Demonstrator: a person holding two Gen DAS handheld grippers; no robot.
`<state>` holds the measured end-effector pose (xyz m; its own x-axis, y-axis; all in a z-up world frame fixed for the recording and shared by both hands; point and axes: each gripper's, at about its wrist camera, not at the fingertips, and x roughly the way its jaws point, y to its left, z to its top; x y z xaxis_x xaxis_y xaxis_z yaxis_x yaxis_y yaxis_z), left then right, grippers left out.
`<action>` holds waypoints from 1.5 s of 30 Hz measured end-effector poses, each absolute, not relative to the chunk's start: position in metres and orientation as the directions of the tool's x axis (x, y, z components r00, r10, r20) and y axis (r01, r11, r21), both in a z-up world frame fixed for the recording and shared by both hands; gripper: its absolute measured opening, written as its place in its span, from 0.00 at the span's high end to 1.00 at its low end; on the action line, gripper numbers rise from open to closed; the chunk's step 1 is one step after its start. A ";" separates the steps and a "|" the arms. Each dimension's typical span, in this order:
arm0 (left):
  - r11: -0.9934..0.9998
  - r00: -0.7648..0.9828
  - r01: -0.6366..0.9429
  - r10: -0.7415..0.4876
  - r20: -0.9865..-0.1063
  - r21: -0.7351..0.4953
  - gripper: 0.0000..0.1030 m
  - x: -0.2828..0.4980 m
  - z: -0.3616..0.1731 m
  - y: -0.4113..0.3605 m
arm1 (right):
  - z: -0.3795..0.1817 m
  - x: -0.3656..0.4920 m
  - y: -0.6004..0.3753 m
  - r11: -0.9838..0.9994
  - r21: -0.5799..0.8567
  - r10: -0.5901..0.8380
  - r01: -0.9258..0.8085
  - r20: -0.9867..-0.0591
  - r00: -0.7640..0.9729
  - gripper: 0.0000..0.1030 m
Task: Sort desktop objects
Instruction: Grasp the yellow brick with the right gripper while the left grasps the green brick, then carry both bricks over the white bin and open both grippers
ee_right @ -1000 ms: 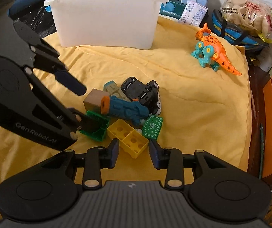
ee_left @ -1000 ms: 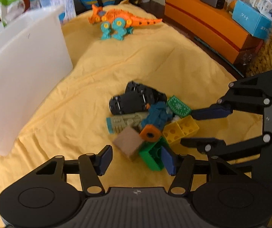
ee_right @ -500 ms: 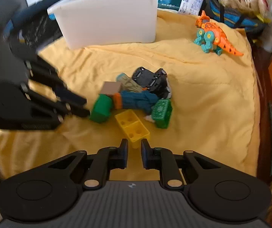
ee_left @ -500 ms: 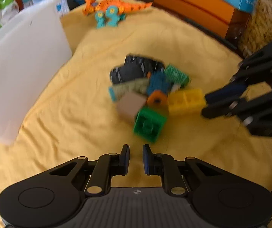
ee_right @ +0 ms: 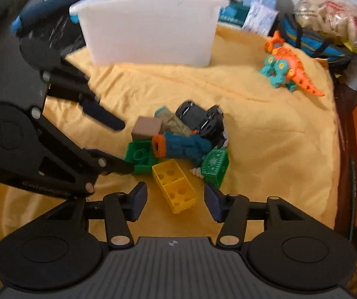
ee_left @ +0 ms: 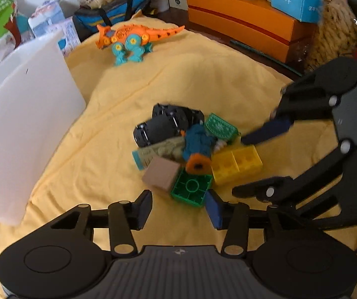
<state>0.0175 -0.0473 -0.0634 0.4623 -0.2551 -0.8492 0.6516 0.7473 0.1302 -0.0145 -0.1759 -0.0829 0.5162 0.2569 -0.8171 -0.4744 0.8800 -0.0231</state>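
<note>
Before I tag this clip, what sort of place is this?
Probably a cluttered home room: toys lie piled on a yellow cloth, with an orange toy dinosaur behind, a white plastic bin, snack bags and stacked orange boxes around it.

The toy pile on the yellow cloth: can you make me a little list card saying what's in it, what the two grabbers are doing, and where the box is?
pile: green block, yellow block, tan cube, black toy car, blue and orange toy, green patterned piece
surface: yellow cloth
left gripper: open, empty, nearest the green block
right gripper: open, empty, yellow block between its fingers
bin: white bin, behind the pile
away from pile: orange dinosaur
</note>
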 end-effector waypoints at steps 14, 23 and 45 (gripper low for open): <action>0.683 0.356 0.731 -0.374 -0.856 0.005 0.64 0.022 -0.074 -0.044 | -0.077 -0.045 -0.211 0.944 0.035 0.210 -0.328 -0.829 0.518 0.70; 0.667 0.404 0.738 -0.314 -0.859 0.103 0.64 0.002 -0.069 -0.026 | -0.075 -0.045 -0.202 0.937 0.058 0.241 -0.344 -0.822 0.517 0.70; 0.819 0.680 0.499 -0.168 -0.713 0.284 0.66 0.053 0.040 0.028 | 0.035 0.018 -0.144 0.850 -0.116 0.313 -0.513 -0.672 0.671 0.74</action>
<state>0.0527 0.0283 0.0396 0.6804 -0.1678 -0.7133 0.4994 0.8186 0.2837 0.0182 -0.1438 0.0353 0.6712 0.3133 -0.6718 -0.5131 0.8504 -0.1161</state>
